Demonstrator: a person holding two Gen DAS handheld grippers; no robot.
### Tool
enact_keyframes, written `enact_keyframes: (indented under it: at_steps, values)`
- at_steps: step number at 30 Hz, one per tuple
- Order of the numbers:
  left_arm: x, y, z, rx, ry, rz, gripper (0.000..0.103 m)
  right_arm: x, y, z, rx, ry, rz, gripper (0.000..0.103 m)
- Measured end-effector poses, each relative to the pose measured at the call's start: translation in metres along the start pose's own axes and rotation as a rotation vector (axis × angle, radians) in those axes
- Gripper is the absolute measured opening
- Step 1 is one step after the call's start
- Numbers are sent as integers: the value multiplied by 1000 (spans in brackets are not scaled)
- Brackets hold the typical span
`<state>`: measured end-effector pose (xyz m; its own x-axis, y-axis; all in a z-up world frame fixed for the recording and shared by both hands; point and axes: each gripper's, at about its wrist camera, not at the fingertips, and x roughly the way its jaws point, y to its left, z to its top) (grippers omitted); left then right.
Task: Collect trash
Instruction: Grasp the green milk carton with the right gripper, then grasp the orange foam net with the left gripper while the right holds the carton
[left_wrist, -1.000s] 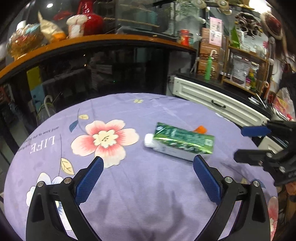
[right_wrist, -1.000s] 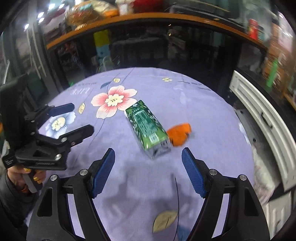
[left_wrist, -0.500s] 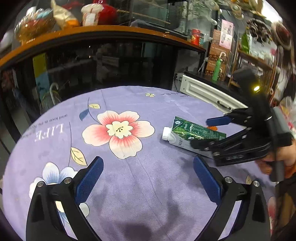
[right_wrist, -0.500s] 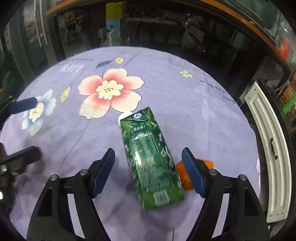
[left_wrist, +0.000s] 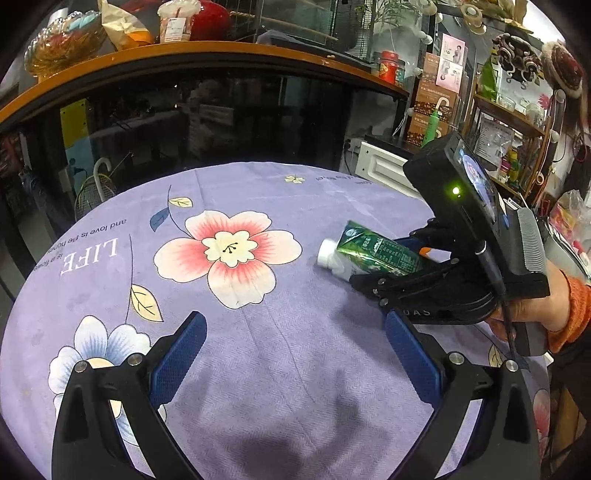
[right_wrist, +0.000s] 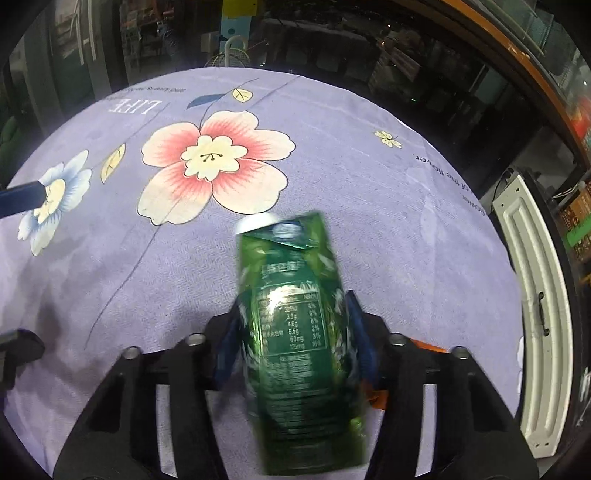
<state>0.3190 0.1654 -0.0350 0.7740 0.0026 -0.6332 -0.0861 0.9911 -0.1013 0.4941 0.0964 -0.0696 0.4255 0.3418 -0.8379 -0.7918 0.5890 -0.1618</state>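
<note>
Right wrist: jaws now closing on carton (right_wrist: 295, 332).

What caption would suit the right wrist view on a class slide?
Right gripper closing around a crumpled green drink carton lying on a purple flowered tablecloth.

Left gripper (left_wrist: 291, 354): jaws spread wide, nothing between them, angled down over the desk.
Right gripper (right_wrist: 293, 336): pitched steeply down, jaws closing, blue pads against both flanks of the green carton (right_wrist: 299, 332).
Right hand (left_wrist: 532, 306): wrapped round the gripper handle, orange cuff at wrist.
</note>
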Motion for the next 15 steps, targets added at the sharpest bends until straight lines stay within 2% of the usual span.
enact_keyframes:
  at_steps: [9, 15]
  values:
    - [3, 0, -3, -16, 11, -4, 96, -42, -12, -21, 130, -118, 51, 49]
    - [12, -20, -7, 26, 35, -39, 96, -88, -34, -62, 228, -158, 2, 49]
